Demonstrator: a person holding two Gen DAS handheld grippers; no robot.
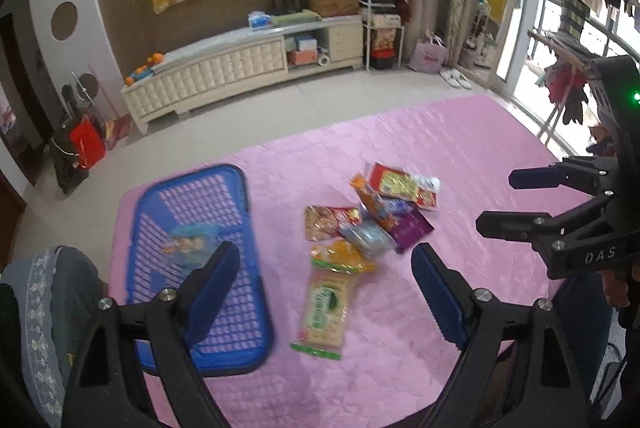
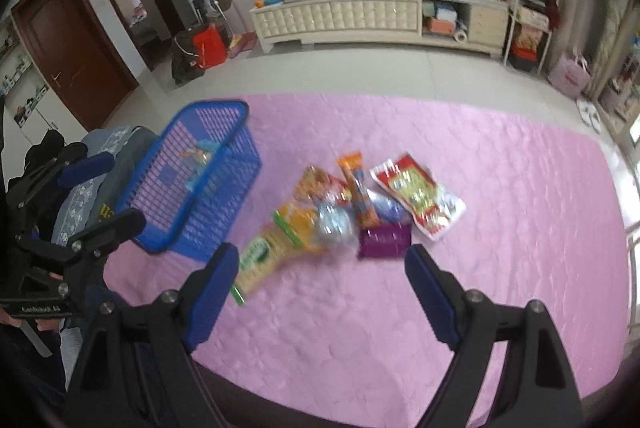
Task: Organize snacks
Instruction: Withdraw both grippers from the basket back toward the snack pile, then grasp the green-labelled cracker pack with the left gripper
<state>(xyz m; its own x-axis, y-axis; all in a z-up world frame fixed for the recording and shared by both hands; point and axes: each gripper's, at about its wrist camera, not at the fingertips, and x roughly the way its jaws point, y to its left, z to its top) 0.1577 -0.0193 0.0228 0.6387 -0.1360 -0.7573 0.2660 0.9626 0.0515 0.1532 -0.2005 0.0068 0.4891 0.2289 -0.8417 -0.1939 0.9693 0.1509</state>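
A blue plastic basket (image 1: 140, 228) stands at the left of a pink cloth and holds one small snack packet (image 1: 188, 242); it also shows in the right wrist view (image 2: 240, 116). A pile of snack packets (image 1: 372, 216) lies mid-table: a green cracker pack (image 1: 326, 304), a purple packet (image 1: 414, 228), a red and yellow pouch (image 1: 400, 184), an orange bar (image 2: 360, 188). My left gripper (image 1: 326, 268) is open and empty above the cracker pack. My right gripper (image 2: 320, 268) is open and empty near the purple packet (image 2: 384, 240).
The pink cloth (image 1: 460, 156) covers the table. The right gripper shows at the right edge of the left wrist view (image 1: 500, 200). A grey patterned cushion (image 1: 44, 292) lies at the left of the basket. A white cabinet (image 1: 224, 68) stands on the far floor.
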